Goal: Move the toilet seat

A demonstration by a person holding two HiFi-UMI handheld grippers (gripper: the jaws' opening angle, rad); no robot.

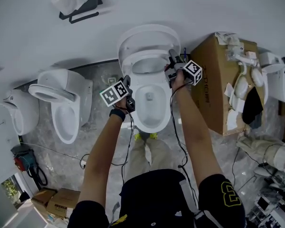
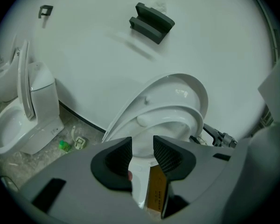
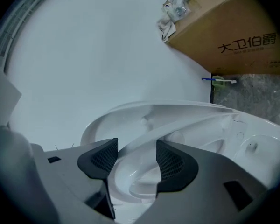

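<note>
Found the toilet bowl (image 1: 149, 113) at 12 o'clock from the person, with the lid (image 1: 142, 34) up against the wall and the toilet seat (image 3: 186, 127) tilted up just in front of it. Held the left tool (image 2: 142, 155) clamped, seemingly, on that bowl's rim at 9 o'clock. Held the right tool (image 3: 136, 160) spread around the seat's edge at 2 o'clock, pads clear of it. Risked a slipped, slamming seat through too shallow a bite. Could not make out the hinge.

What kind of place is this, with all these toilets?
Probably a storeroom or workshop for bathroom fittings, not a working bathroom: the middle toilet has a second toilet right beside it, plus a cardboard box heaped with loose parts.
</note>
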